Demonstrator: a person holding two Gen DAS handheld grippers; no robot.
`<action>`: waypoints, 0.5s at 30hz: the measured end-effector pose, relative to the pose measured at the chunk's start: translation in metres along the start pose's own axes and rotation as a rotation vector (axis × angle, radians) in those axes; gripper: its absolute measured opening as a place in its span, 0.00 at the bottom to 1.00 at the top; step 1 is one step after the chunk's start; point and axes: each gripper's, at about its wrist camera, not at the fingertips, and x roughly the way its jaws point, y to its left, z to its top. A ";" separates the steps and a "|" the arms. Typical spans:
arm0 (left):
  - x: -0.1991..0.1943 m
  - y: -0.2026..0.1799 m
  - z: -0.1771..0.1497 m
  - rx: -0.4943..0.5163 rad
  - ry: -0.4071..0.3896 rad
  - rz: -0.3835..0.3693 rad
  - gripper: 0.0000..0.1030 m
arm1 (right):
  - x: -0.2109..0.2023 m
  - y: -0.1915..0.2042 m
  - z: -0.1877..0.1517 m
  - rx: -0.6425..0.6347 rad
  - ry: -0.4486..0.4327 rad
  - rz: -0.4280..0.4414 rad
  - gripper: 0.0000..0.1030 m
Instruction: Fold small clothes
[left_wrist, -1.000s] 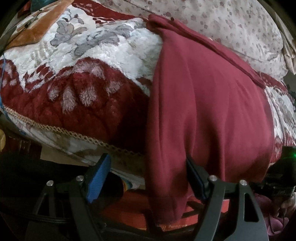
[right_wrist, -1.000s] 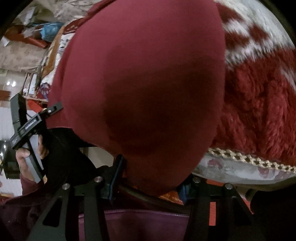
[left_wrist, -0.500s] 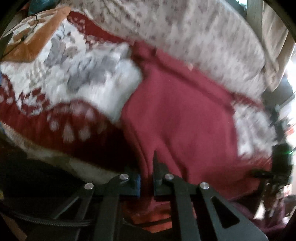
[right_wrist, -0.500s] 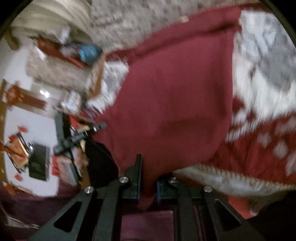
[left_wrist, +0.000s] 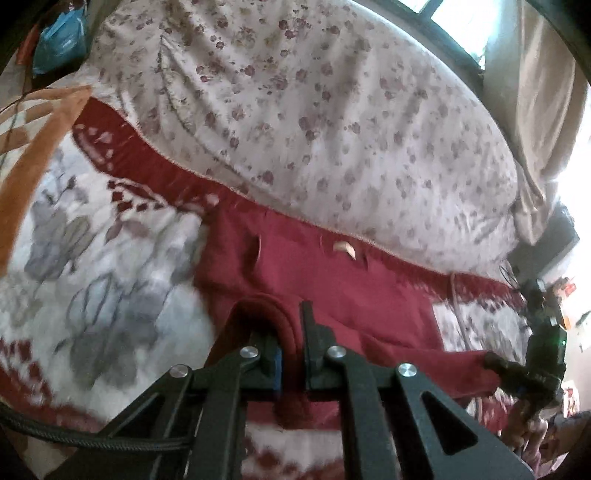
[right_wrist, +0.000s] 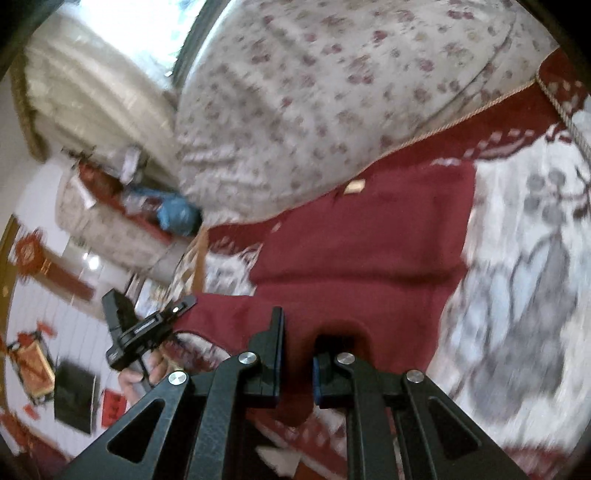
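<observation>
Holding the near hem of the dark red garment (left_wrist: 332, 295), the left tongs (left_wrist: 291, 354) are fully closed on a bunched fold of cloth; the right tongs (right_wrist: 297, 354) are closed in the same way on the other near corner, with the fabric pinched between the pads; in the left view the right tongs appear far to the right, with the hem stretched between the two grips.

The garment lies on the bed, on a red and white patterned blanket (left_wrist: 92, 258); its far edge, with a small pale label (left_wrist: 345, 249), sits just beside the floral duvet (left_wrist: 332, 110); the near part is lifted off the blanket by the two grips.

I judge the cloth soft, limp and light, a thick knit which sags between the grips and creases easily; it will not hold any shape alone, so the hem should stay under light tension; the corners of the hem are the good places to hold, because the edge there is thicker and should slip less.
</observation>
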 end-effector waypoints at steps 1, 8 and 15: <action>0.012 -0.001 0.009 0.004 -0.002 0.013 0.07 | 0.005 -0.006 0.010 0.015 -0.008 -0.013 0.13; 0.090 0.009 0.055 -0.037 0.011 0.057 0.06 | 0.050 -0.039 0.073 0.053 -0.032 -0.096 0.13; 0.154 0.028 0.070 -0.078 0.052 0.061 0.10 | 0.097 -0.084 0.116 0.105 -0.008 -0.148 0.14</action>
